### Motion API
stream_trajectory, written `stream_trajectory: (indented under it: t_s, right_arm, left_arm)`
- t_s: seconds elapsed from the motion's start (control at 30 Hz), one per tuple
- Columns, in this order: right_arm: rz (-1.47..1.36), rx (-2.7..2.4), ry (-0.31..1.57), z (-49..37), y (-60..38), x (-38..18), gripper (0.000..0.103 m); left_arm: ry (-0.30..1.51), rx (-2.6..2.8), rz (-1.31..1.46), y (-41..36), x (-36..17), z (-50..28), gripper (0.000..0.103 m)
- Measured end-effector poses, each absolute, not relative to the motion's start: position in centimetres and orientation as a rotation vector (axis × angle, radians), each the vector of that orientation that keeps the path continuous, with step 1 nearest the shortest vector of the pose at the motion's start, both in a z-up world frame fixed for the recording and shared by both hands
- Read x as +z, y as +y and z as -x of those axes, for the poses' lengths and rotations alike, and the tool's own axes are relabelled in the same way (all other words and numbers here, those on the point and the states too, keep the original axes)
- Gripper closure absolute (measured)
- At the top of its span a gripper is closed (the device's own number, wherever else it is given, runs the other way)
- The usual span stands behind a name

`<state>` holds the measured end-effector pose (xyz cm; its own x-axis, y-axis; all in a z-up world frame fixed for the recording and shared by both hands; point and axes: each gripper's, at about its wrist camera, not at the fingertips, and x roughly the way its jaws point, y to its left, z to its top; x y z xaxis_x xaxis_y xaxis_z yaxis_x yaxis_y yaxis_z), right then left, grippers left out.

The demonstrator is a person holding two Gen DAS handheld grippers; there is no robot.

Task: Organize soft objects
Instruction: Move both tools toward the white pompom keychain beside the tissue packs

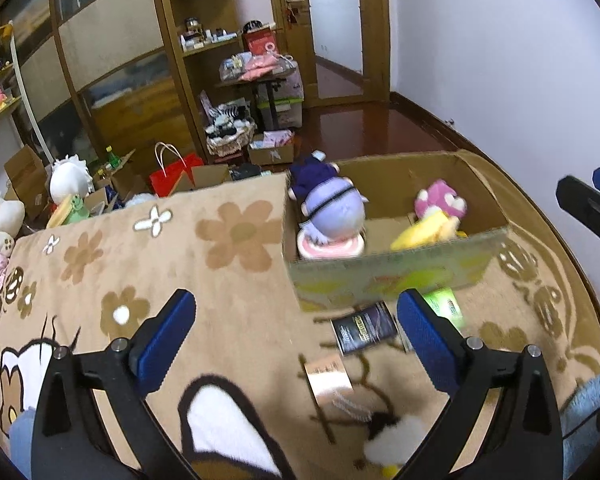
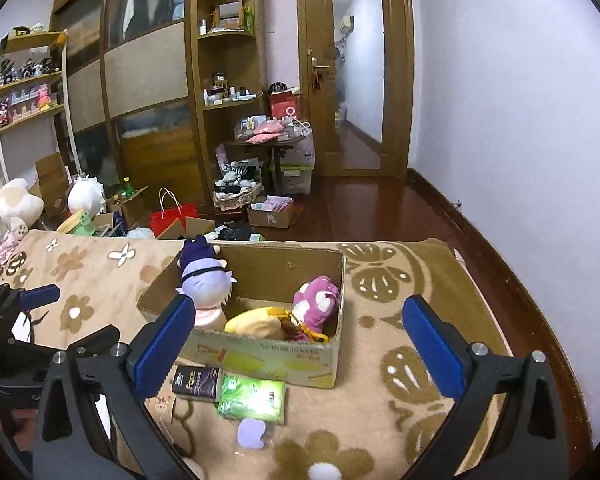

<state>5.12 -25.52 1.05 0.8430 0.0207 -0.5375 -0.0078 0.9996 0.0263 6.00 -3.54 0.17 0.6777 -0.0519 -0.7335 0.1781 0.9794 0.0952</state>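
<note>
Three plush toys already sit in the cardboard box [image 2: 260, 354], while tissue packs [image 2: 252, 398] lie just outside it; both the left gripper [image 1: 296, 334] and the right gripper [image 2: 296, 340] hang spread apart, holding nothing.

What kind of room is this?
Probably a bedroom: a flowery blanket covers what looks like a bed, a big wooden wardrobe stands behind it, and plush toys sit in a cardboard box.

Tan flower-print blanket [image 2: 380, 408] carries cardboard box [image 2: 268, 356] w/ black pack [image 2: 196, 383], green pack [image 2: 252, 398] & lilac piece [image 2: 251, 433] just in front.
</note>
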Motion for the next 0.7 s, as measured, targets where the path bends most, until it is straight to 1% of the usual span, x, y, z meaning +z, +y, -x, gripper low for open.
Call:
stream_trajectory:
  t_s: [0.33,0.7]
  right_arm:
    - [-0.046,0.009,0.569,-2.0,-25.7,0.3,0.0]
    - [-0.069,0.032,0.627,-1.6,-25.7,-2.8,0.0]
  left_arm:
    - [0.919,-0.178,-0.13,-4.1,-1.3,-3.0,0.003]
    - [1.039,-0.232,-0.137,-6.1,-5.3,-2.3,0.003]
